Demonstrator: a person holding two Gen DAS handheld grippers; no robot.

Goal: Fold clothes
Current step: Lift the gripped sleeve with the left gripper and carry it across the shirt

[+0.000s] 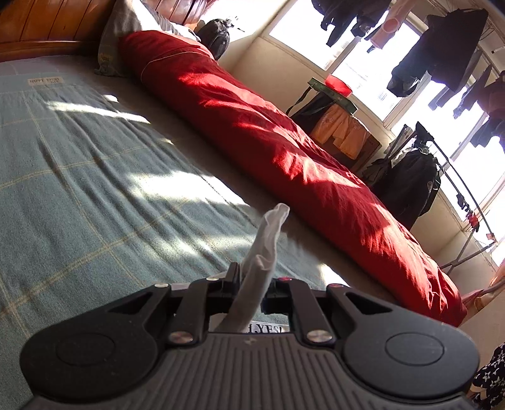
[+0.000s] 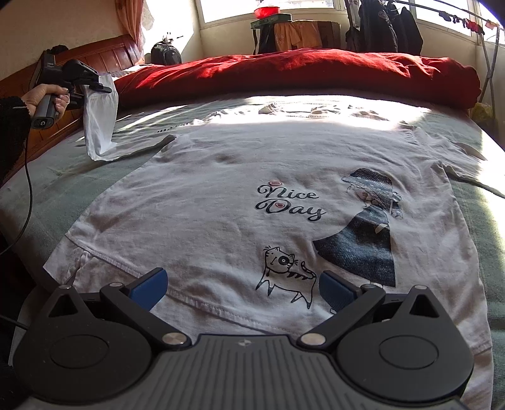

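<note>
sunlight pours through the big windows (image 2: pixel 268 9) onto a bed with a grey-green checked blanket (image 1: pixel 79 164); a rolled red quilt (image 2: pixel 300 75) lies along its far side; a wooden headboard (image 2: pixel 104 58) stands left; dark clothes (image 1: pixel 442 56) hang on a drying rack by the cream walls

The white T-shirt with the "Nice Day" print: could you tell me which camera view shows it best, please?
The right wrist view: the T-shirt lies spread on the bed with its print readable. The left wrist view shows only a pinched strip of it in the left gripper.
</note>
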